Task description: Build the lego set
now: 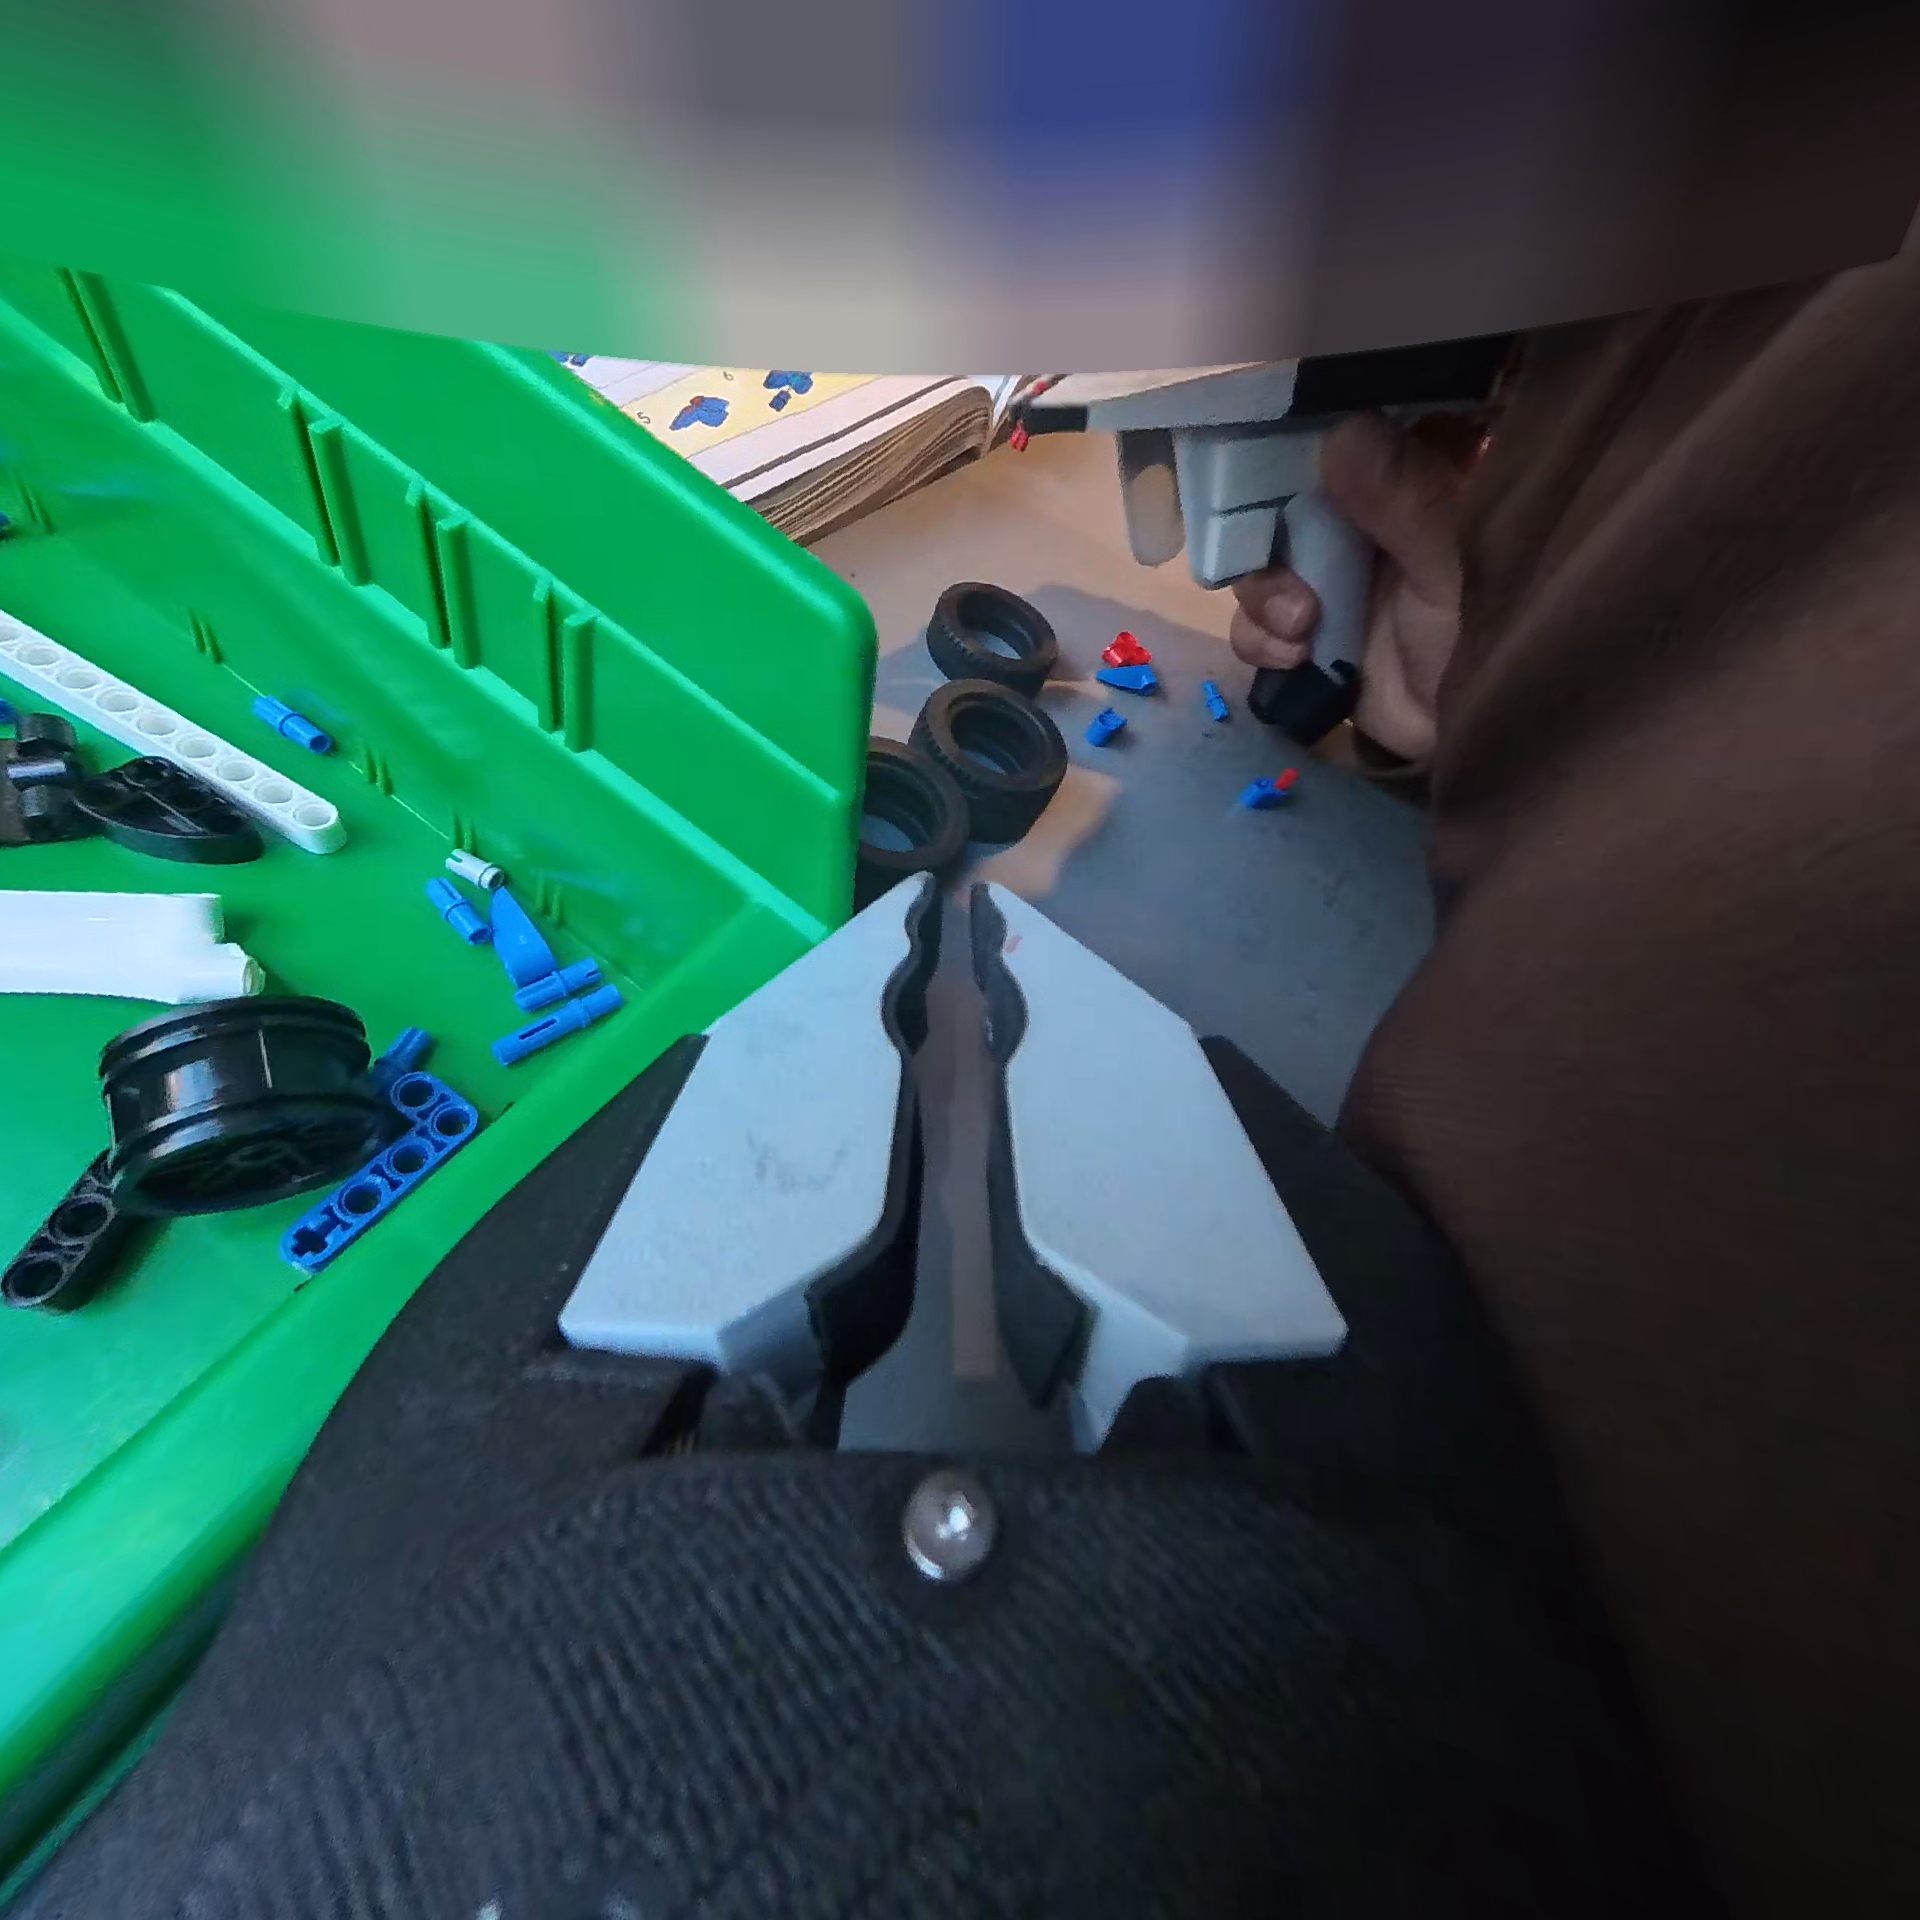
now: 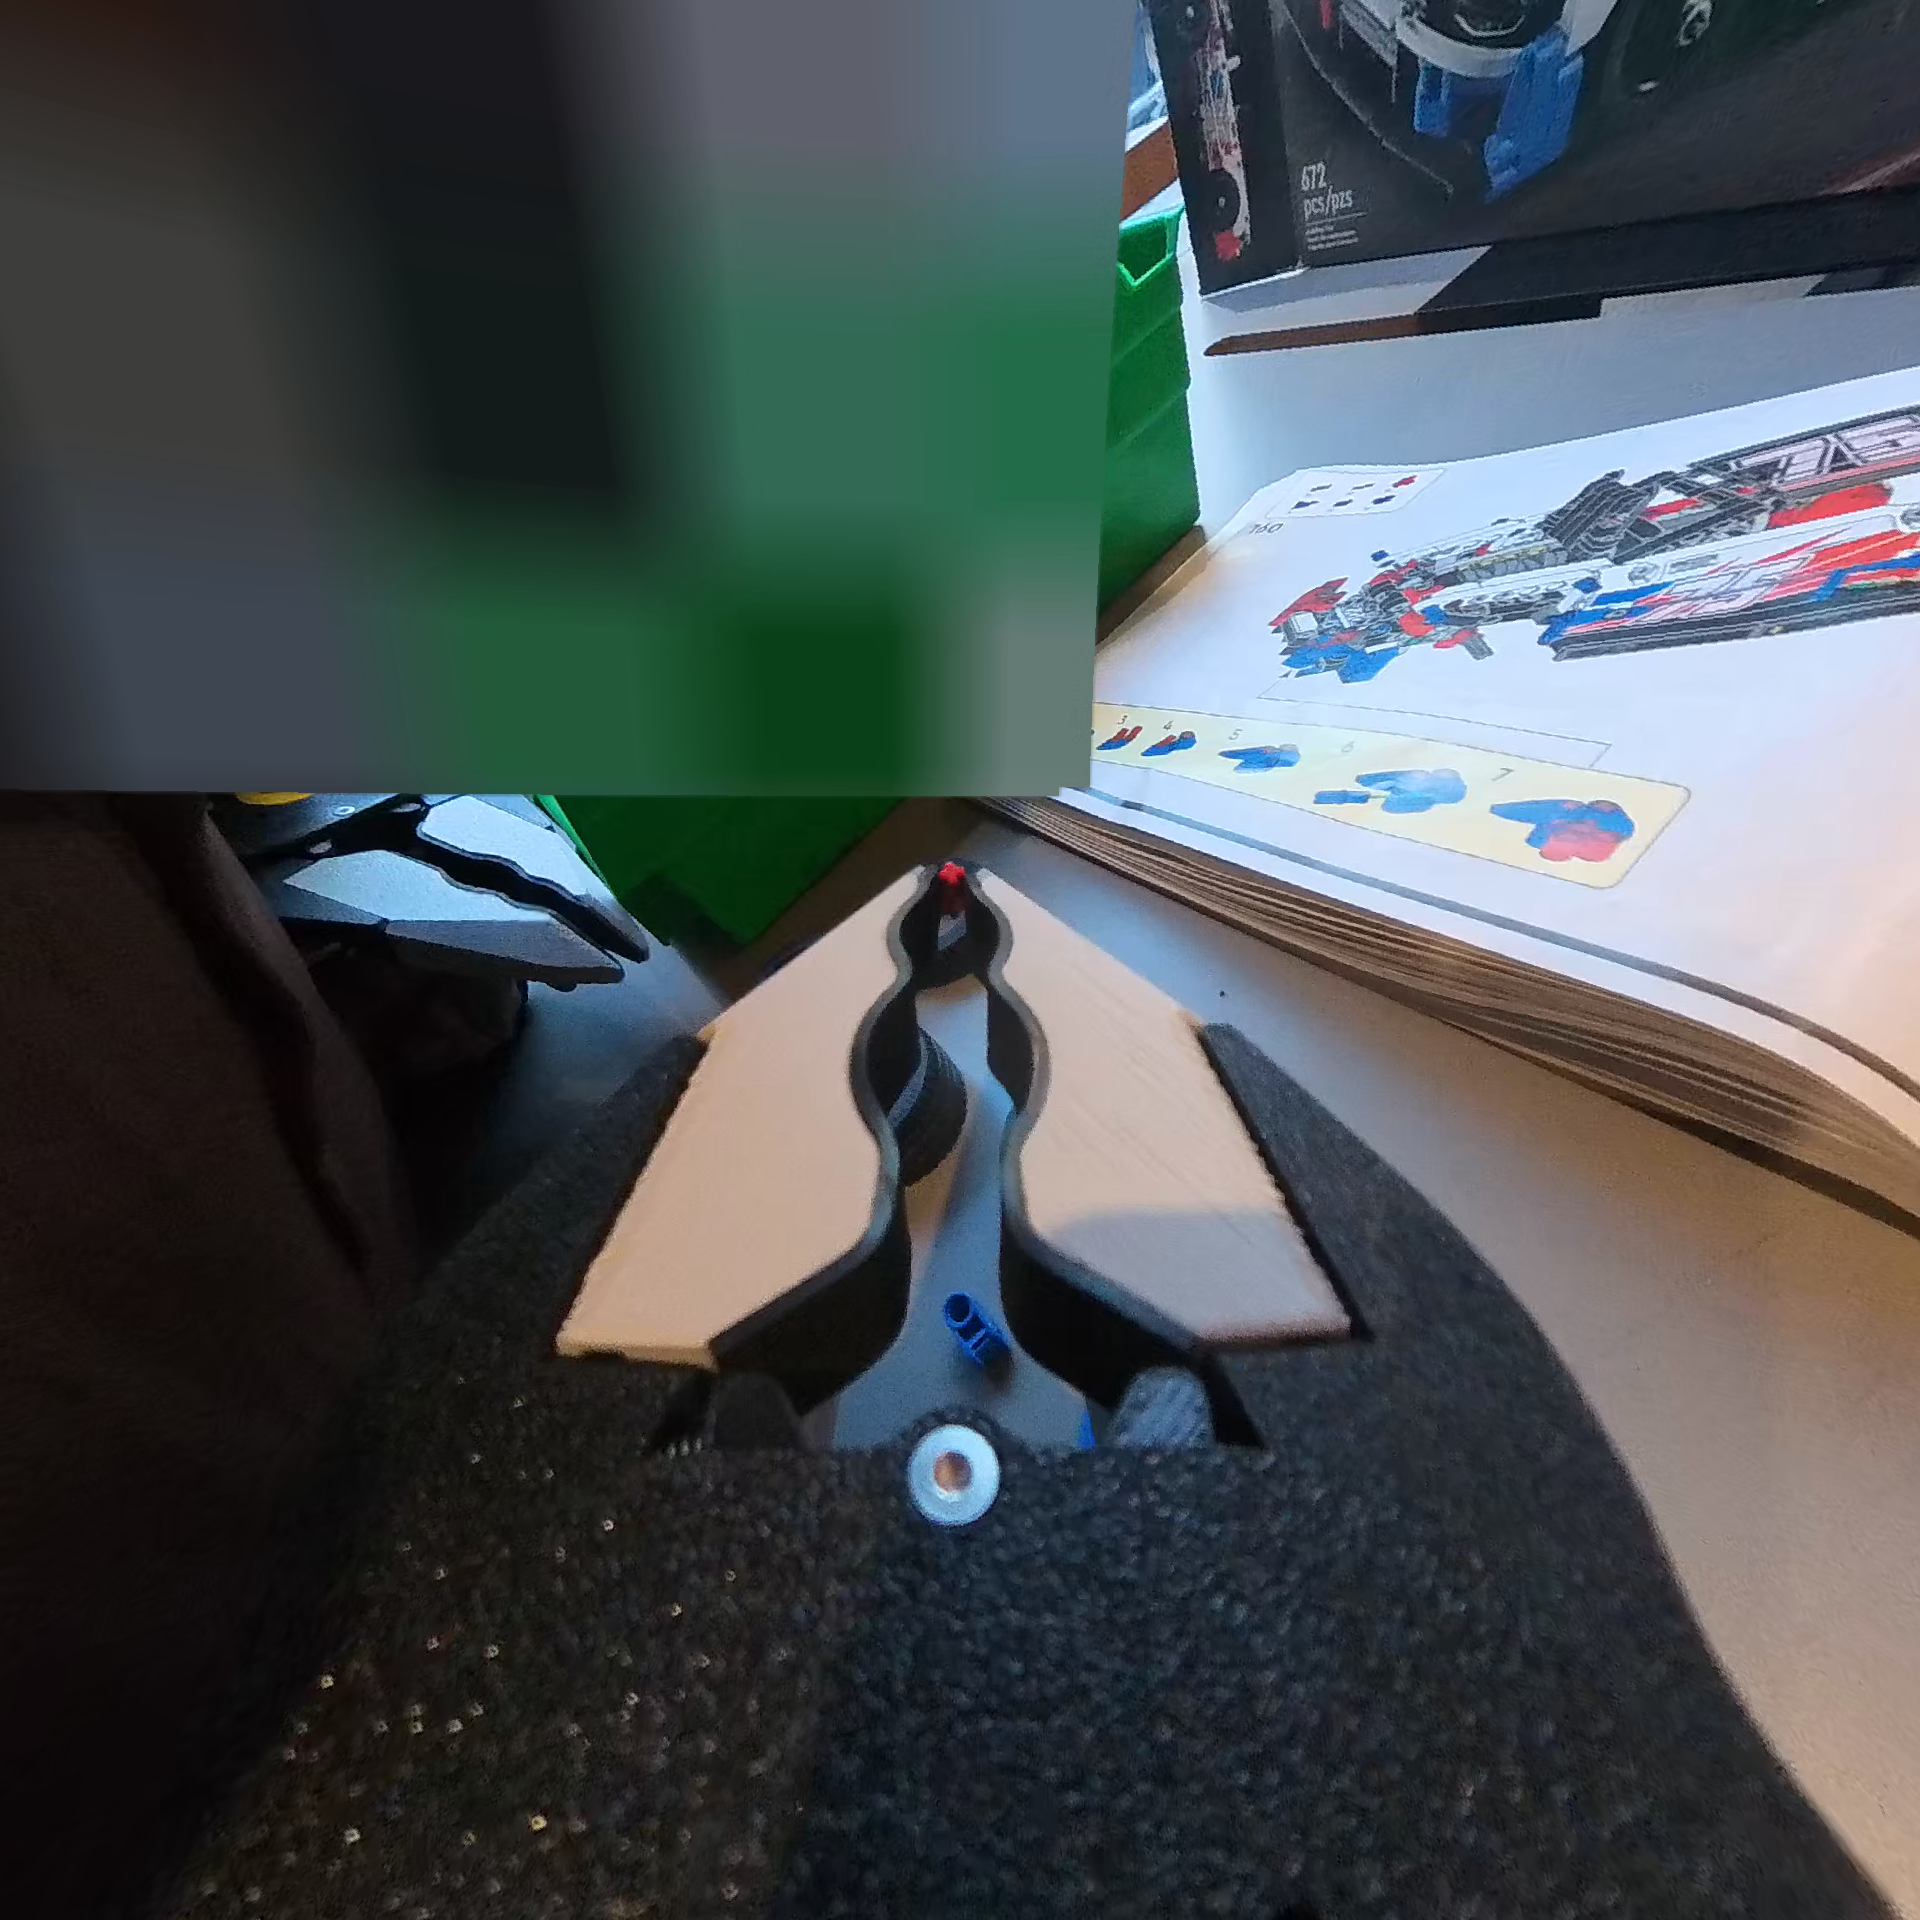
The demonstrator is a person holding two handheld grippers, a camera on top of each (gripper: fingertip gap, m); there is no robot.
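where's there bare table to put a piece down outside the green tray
Bare table lies just ahead of the left gripper, bordered by the three black tyres and the brown sleeve. Another strip runs beside the open instruction book. It is crowded near the small blue and red pieces, beneath the right gripper.

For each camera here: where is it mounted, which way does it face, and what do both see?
Left wrist: on the left gripper, facing the green bin, tyres and a hand holding the right gripper.
Right wrist: on the right gripper, nipping a red piece, facing the manual and box.
Shared: bin, manual.
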